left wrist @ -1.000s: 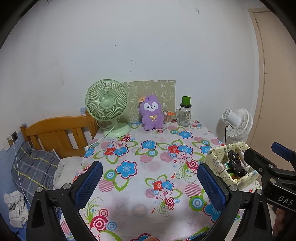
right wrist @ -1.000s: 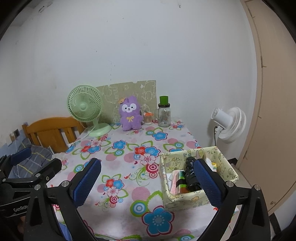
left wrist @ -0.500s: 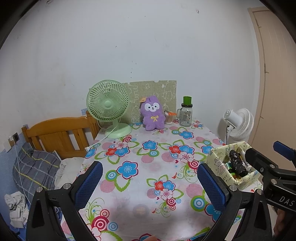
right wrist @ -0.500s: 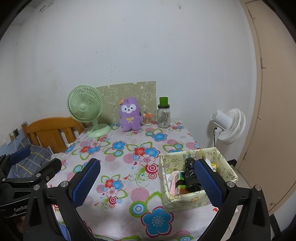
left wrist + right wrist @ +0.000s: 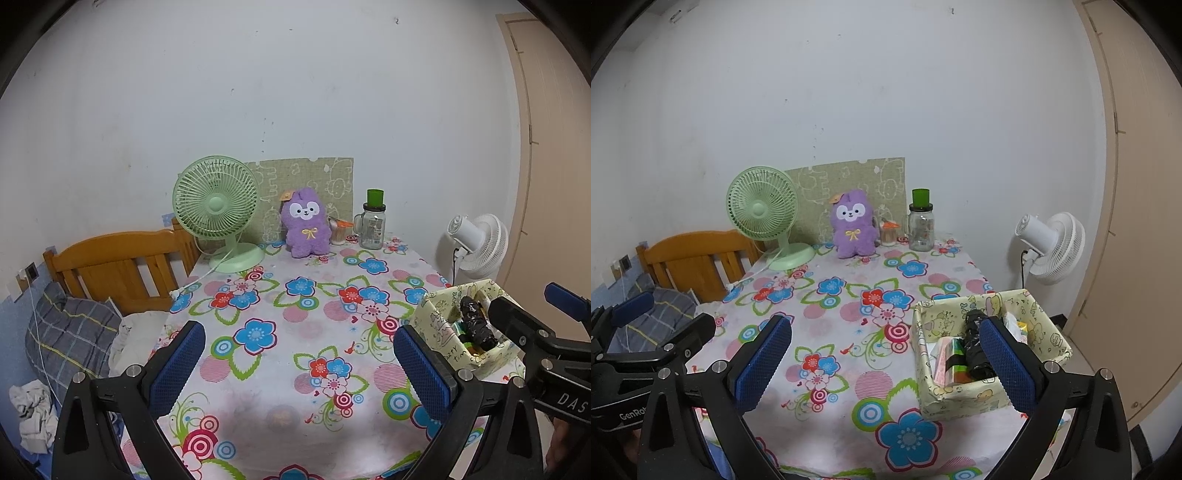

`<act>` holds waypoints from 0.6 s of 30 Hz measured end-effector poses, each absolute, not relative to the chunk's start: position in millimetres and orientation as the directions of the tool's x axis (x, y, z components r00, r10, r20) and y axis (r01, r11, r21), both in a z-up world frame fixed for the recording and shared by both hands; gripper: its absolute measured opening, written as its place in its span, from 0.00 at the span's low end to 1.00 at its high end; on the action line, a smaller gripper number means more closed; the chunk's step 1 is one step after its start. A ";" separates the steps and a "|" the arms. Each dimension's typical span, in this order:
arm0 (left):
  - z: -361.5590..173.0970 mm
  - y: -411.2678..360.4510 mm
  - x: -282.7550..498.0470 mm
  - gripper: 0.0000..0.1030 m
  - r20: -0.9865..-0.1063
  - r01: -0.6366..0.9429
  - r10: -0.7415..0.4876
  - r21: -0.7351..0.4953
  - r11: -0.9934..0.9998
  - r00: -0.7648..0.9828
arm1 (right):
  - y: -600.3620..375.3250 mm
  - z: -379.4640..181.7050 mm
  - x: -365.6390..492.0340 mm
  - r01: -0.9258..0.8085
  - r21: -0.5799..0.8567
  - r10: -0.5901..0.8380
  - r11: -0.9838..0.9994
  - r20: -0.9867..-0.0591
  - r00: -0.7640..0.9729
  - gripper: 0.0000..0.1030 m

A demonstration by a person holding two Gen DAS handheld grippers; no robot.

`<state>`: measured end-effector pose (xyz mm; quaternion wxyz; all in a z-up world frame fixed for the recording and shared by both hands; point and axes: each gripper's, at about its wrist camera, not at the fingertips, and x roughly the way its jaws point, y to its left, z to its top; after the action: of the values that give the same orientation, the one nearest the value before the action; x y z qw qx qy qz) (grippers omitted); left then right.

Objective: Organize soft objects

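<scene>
Visibly one purple plush toy (image 5: 305, 223), two fans (image 5: 216, 206)

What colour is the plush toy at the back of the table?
Purple, with a white face and yellow bow; the plush toy shows best in the left wrist view.

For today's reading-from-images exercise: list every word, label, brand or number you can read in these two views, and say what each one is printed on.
"DAS", cut off by the picture's edge: on the right claw body, left wrist view.
"GenRo", cut off: on the left claw body, right wrist view.
"tim", handwritten-style and uncertain: on the patterned box wall.
Glass jar label: too small to read.
Tag on the purple plush toy: too blurred to read.
</scene>
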<state>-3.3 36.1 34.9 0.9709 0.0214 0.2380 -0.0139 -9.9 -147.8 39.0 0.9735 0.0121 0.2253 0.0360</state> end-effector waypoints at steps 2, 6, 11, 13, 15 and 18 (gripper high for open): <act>34.0 35.7 -2.7 1.00 -0.466 0.038 -0.018 0.034 0.999 0.885 | -148.0 38.1 -9.6 -0.062 0.038 0.072 0.997 -0.438 0.896 1.00; 33.8 35.6 -2.5 1.00 -0.465 0.038 -0.017 0.035 0.999 0.885 | -148.2 36.9 -9.8 -0.062 0.039 0.073 0.997 -0.439 0.896 1.00; 32.1 35.5 -1.5 1.00 -0.459 0.035 -0.015 0.035 0.999 0.888 | -148.6 35.7 -9.2 -0.062 0.043 0.075 0.997 -0.441 0.894 1.00; 31.6 35.5 -1.5 1.00 -0.461 0.035 -0.015 0.035 0.999 0.887 | -148.2 35.4 -8.8 -0.060 0.038 0.070 0.998 -0.441 0.895 1.00; 31.6 35.4 -1.7 1.00 -0.459 0.034 -0.015 0.033 0.999 0.888 | -148.2 35.4 -8.3 -0.060 0.037 0.070 0.998 -0.440 0.895 1.00; 31.4 35.3 -1.3 1.00 -0.461 0.034 -0.015 0.034 0.999 0.887 | -148.0 35.4 -8.0 -0.059 0.034 0.068 0.998 -0.438 0.896 1.00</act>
<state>-1.3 35.3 31.4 0.9712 0.0207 0.2369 -0.0126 -8.0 -148.0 35.4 0.9737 0.0099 0.2253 0.0324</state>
